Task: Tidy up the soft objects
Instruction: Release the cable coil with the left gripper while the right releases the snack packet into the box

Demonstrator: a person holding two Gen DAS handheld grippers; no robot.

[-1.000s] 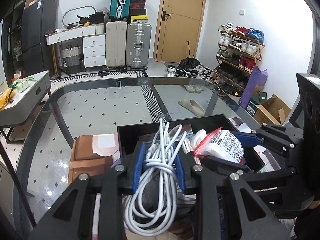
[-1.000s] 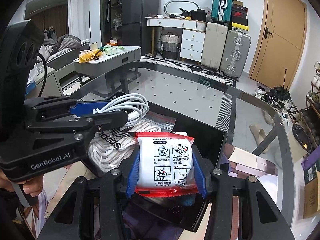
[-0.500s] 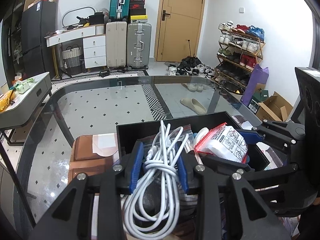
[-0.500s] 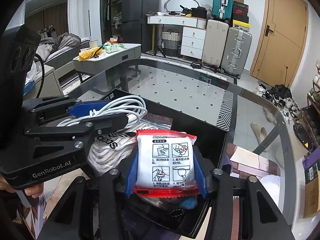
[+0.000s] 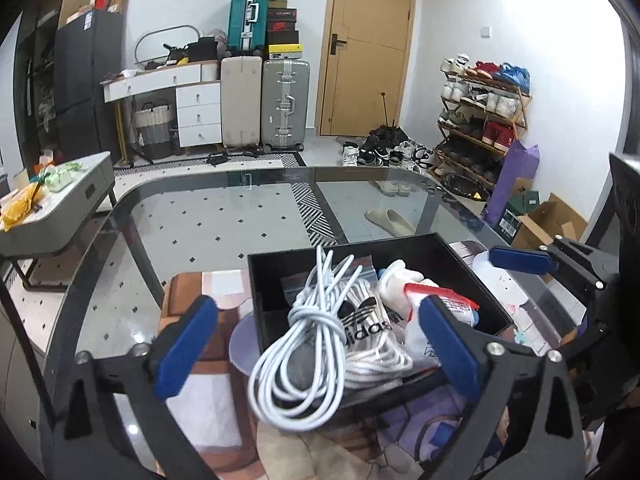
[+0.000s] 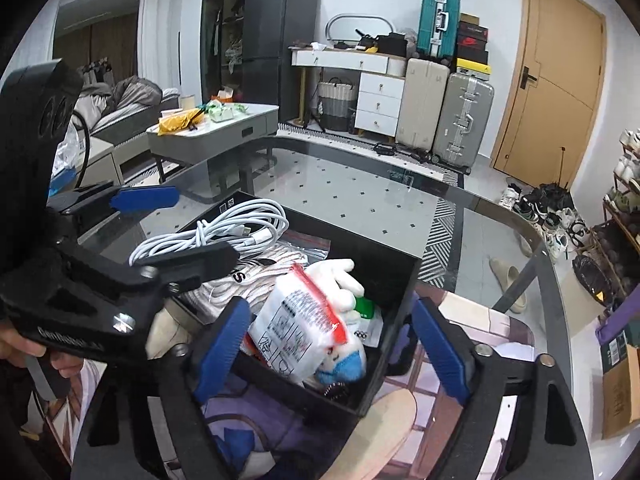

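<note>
A black open box (image 5: 464, 260) (image 6: 390, 308) sits on the glass table. In it lie a coiled white cable (image 5: 304, 352) (image 6: 236, 228), a bagged white Adidas textile (image 5: 372, 332), a red-edged white packet (image 6: 298, 320) (image 5: 440, 300) and a white plush toy (image 6: 340, 276). My left gripper (image 5: 320, 344) is open, its blue pads either side of the cable, which rests loose on the box's contents. My right gripper (image 6: 332, 352) is open around the packet, which lies tilted in the box.
The glass table (image 5: 224, 216) stretches ahead, with patterned mats (image 5: 192, 292) beside and under the box. A grey side table (image 6: 216, 136) stands to the left. Suitcases (image 5: 264, 104), a door and a shoe rack (image 5: 480, 120) line the room behind.
Both grippers have opened. The cable dropped from the left gripper and the packet from the right one; both now lie in the box.
</note>
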